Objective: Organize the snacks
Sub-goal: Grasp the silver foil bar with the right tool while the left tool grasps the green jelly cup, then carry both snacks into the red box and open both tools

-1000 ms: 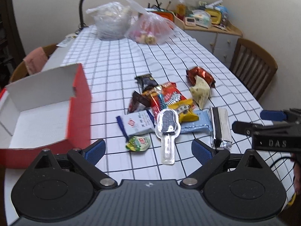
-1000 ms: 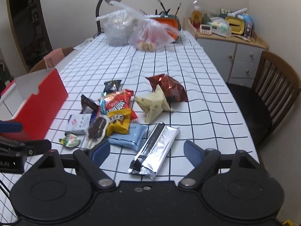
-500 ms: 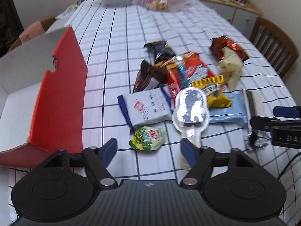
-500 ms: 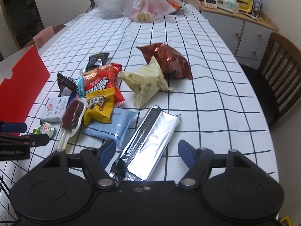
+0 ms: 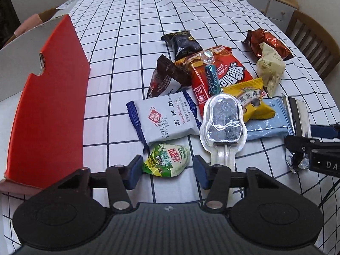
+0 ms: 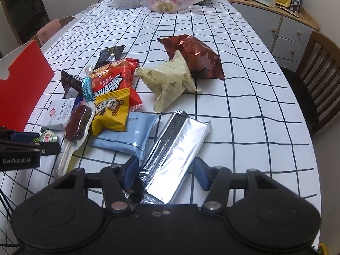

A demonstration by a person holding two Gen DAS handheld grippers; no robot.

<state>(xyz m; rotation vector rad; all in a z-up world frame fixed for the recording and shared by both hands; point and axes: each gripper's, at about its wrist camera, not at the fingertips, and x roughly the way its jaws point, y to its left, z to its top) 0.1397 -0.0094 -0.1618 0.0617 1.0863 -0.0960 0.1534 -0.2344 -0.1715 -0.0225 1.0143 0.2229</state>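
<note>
lower than a second ago; left gripper (image 5: 167, 171) fingers closing around green jelly cup (image 5: 166, 162), right gripper (image 6: 164, 173) fingers closing around silver packet (image 6: 176, 159), neither gripped.

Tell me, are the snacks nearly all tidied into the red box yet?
Not yet. The red box looks empty as far as it shows. The left hand-held gripper is closing around the little green packet; the right hand-held gripper is closing around the silver bar. Neither is gripped yet. The whole snack pile still waits on the table.
</note>
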